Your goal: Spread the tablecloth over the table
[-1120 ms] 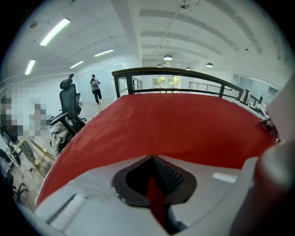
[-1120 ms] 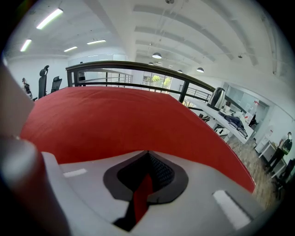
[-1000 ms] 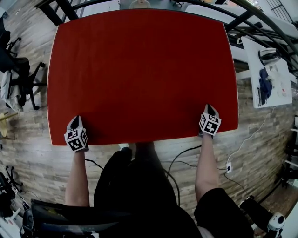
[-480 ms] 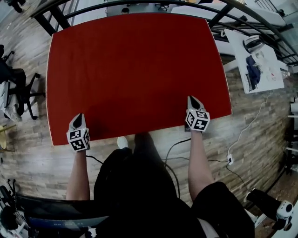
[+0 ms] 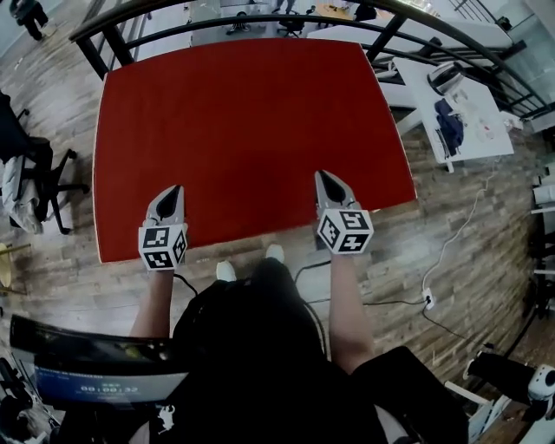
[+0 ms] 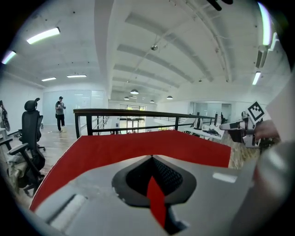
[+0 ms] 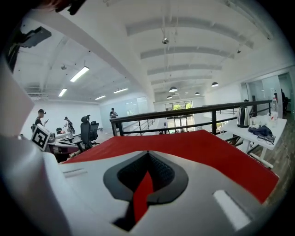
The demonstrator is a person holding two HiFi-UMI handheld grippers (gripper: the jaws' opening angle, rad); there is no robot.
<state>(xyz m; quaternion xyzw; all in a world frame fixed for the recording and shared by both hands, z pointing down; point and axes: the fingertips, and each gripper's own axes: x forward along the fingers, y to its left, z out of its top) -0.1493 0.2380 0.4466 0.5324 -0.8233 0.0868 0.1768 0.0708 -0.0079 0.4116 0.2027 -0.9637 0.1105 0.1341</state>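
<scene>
While your left gripper [image 5: 173, 192] and right gripper [image 5: 326, 179] each pinch the near hem of the red tablecloth [image 5: 251, 121], which lies stretched flat ahead toward the railing [image 5: 260, 19], hold both hands level and equally taut so it settles square, without wrinkles.

- Wood-plank floor [image 5: 486, 217].
- Black railing [image 5: 260, 19] along the far side.
- White side table [image 5: 473, 130] at right; black office chair [image 6: 28, 131] at left.
- Strip lights [image 6: 42, 35] on white ceiling [image 6: 138, 41].
</scene>
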